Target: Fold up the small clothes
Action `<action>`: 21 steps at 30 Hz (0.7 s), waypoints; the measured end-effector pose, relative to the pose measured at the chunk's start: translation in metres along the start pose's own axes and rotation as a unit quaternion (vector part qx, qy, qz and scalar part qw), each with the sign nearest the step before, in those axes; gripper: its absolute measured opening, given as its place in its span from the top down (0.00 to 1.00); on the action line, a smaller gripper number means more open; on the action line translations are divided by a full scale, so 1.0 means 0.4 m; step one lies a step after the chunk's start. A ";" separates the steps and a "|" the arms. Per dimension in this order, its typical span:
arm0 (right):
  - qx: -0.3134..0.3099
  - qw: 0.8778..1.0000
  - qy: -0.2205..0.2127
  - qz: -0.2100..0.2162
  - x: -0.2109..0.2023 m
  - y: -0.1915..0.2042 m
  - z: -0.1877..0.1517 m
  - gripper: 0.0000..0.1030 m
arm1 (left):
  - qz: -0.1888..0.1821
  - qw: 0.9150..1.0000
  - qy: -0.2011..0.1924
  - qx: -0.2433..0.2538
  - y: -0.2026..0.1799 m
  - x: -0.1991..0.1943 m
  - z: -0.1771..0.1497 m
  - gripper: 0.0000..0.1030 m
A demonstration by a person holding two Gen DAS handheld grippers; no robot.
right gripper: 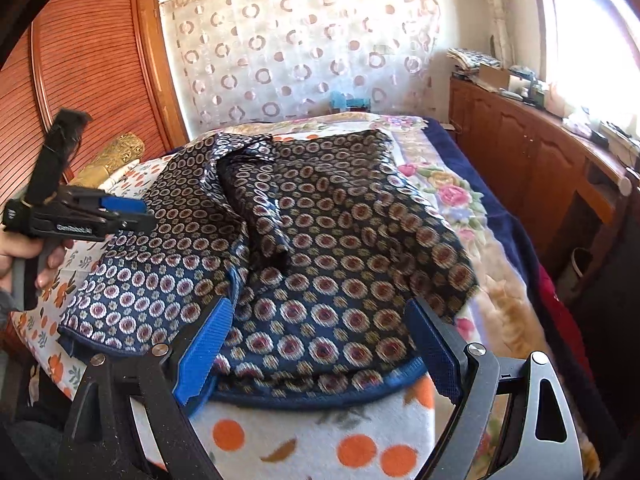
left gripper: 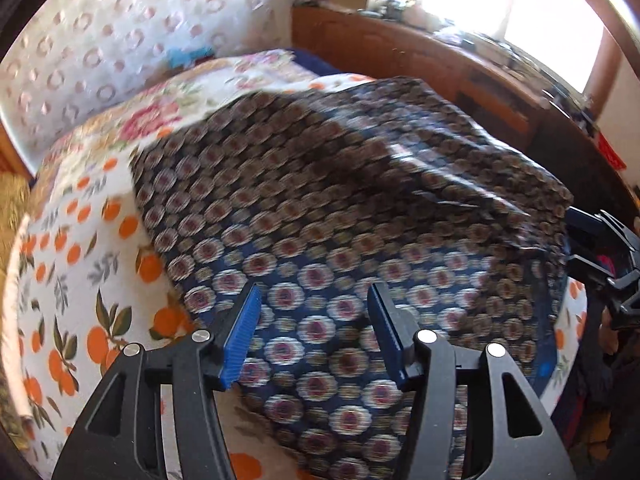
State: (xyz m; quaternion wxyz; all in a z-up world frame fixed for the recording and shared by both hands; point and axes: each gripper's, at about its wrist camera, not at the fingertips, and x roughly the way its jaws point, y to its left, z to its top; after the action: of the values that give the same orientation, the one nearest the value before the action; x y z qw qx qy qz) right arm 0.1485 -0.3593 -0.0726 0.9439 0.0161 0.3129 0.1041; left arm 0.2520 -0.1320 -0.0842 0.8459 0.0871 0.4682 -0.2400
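A dark blue garment (left gripper: 360,200) printed with round medallions lies spread on the orange-print blanket (left gripper: 72,256) of the bed, blurred in the left wrist view. In the right wrist view the garment (right gripper: 320,240) has one part folded over its middle. My left gripper (left gripper: 314,296) hovers open over the near left part of the cloth, with nothing pressed between its blue pads. The right gripper (right gripper: 320,312) stands wide open at the garment's near hem, its pads apart from the cloth. A hand holds the left gripper (right gripper: 120,212) at the garment's left side. The right gripper (left gripper: 600,248) shows at the right edge.
A floral blanket (right gripper: 452,192) covers the bed's far and right side. A wooden cabinet (right gripper: 532,152) with clutter runs along the right under a bright window. A slatted wooden wardrobe (right gripper: 92,80) and a golden cushion (right gripper: 116,152) are at the left; a patterned curtain (right gripper: 300,52) hangs behind.
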 end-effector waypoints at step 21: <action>-0.058 0.998 0.018 0.012 0.157 0.053 0.187 0.13 | 0.018 0.998 -0.049 0.028 -0.007 0.032 -0.037 0.37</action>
State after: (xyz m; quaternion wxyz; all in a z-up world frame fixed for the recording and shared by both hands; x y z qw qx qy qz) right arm 0.2383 -0.3231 -0.0472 0.9362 -0.0365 0.3230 0.1336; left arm 0.2454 -0.1332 -0.1028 0.8695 0.1077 0.4172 -0.2416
